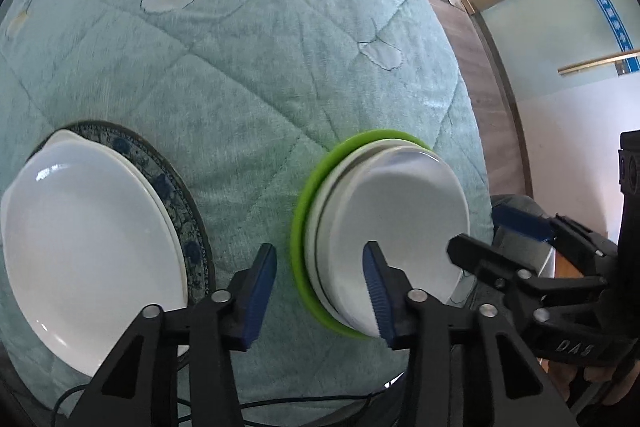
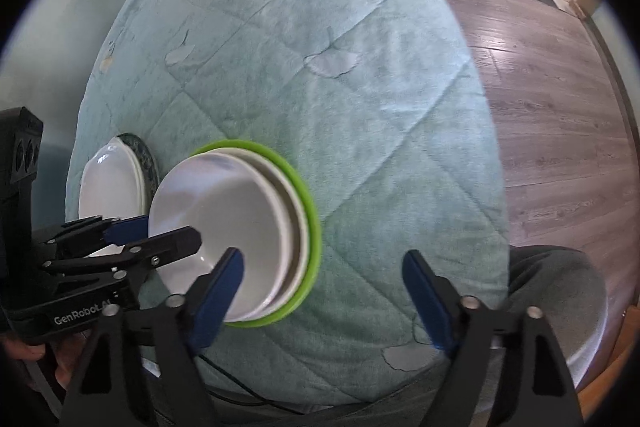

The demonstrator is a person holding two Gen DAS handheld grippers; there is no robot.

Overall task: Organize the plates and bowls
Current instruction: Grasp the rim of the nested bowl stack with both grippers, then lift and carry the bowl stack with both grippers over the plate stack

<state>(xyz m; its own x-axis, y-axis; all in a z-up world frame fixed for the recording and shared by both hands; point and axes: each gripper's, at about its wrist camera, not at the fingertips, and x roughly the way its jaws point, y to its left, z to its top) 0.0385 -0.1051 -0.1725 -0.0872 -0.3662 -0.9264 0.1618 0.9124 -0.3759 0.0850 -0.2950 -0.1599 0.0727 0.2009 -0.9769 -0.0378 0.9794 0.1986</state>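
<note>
A stack of white bowls point(image 1: 404, 215) sits on a green plate point(image 1: 304, 227) on the teal quilted table cover point(image 1: 240, 67). To its left, white plates point(image 1: 88, 239) lie on a blue-patterned plate point(image 1: 176, 195). My left gripper point(image 1: 320, 291) is open and empty, its right finger over the top bowl's near rim. My right gripper point(image 2: 324, 295) is open and empty, its left finger over the bowl stack point(image 2: 224, 223), green plate point(image 2: 308, 227) beneath. The plate stack point(image 2: 112, 187) lies further left. Each gripper shows in the other's view, the right one point(image 1: 504, 243) and the left one point(image 2: 156, 231).
The table's near edge lies just below both grippers, with a black cable point(image 2: 256, 399) hanging there. Wood floor point(image 2: 560, 107) lies to the right. A grey seat with a white rim point(image 2: 568, 299) stands at the lower right. Glass partitions point(image 1: 560, 39) stand beyond the table.
</note>
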